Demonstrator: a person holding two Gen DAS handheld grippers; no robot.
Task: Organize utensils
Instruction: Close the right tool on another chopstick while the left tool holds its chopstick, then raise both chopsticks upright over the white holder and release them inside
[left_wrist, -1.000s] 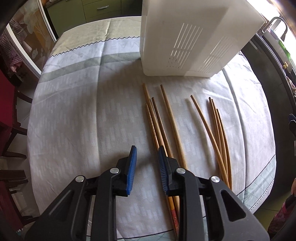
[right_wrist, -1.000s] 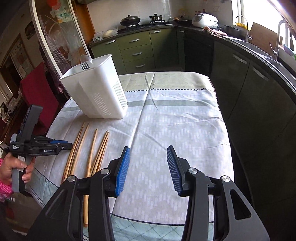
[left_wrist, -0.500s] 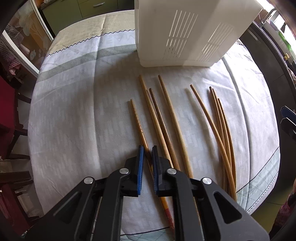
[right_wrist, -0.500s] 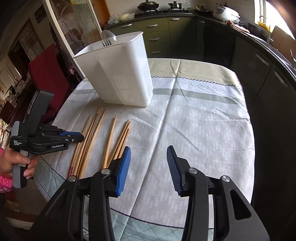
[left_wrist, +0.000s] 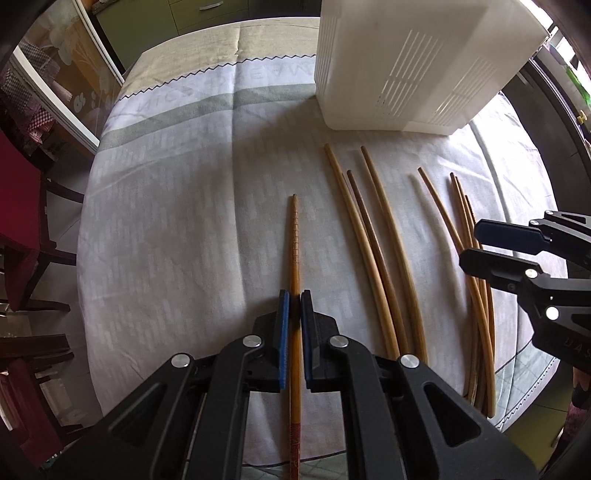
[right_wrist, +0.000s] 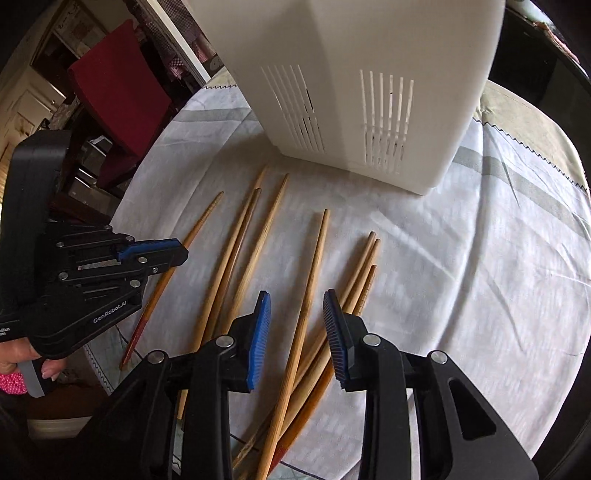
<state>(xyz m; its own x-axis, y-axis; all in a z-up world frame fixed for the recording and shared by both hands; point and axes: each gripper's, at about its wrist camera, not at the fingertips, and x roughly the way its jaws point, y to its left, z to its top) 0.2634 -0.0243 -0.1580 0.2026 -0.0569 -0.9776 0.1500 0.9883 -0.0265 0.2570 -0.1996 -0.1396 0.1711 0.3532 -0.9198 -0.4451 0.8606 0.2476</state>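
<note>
My left gripper (left_wrist: 294, 301) is shut on one wooden chopstick (left_wrist: 294, 243) with a ridged tip, which points away over the tablecloth. Three chopsticks (left_wrist: 373, 236) lie to its right, and several more (left_wrist: 476, 295) lie further right. My right gripper (right_wrist: 297, 306) is open, its jaws straddling a single chopstick (right_wrist: 312, 273) in that right group, low over the cloth. The left gripper also shows in the right wrist view (right_wrist: 155, 254), holding its chopstick (right_wrist: 201, 227). The white slotted utensil holder (left_wrist: 413, 62) stands at the far side (right_wrist: 354, 81).
A pale patterned tablecloth (left_wrist: 177, 206) covers the table. Red chairs (left_wrist: 18, 221) stand off its left side, another (right_wrist: 118, 96) beyond the far edge. Dark kitchen cabinets (left_wrist: 554, 122) run along the right.
My left gripper has carried its chopstick to the left, away from the others. My right gripper has dropped low and forward over the right group of chopsticks, jaws narrower than before.
</note>
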